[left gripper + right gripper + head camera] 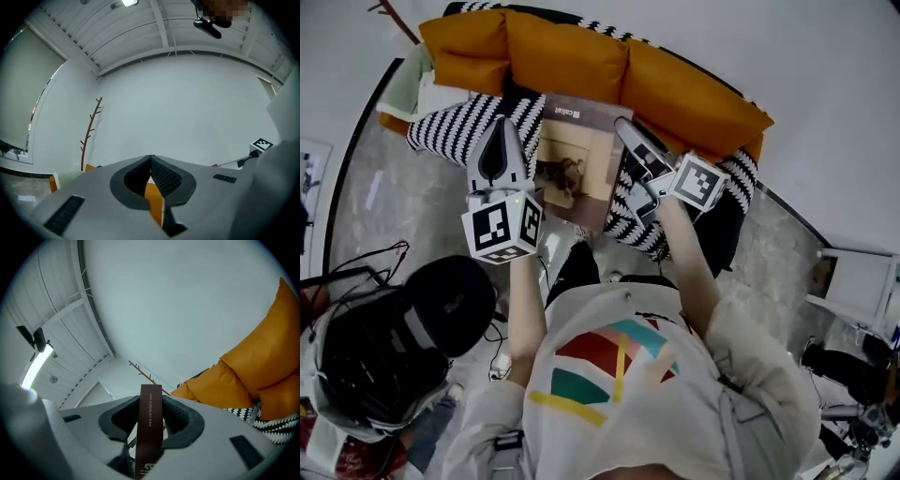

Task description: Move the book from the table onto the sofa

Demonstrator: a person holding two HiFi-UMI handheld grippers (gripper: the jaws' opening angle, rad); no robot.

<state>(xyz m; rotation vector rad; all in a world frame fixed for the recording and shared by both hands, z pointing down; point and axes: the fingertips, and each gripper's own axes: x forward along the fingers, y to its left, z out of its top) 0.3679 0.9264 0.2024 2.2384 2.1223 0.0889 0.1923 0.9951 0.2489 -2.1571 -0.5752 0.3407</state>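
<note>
The book [577, 159] hangs over the sofa [455, 127] seat, long axis toward the backrest [567, 56]; left gripper [150, 161] pinches its open edge, right gripper [151, 403] its spine.

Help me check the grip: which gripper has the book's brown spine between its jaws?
The right gripper: its jaws clamp the brown spine of the book. On the left gripper the jaws nearly meet, no spine between them.
</note>
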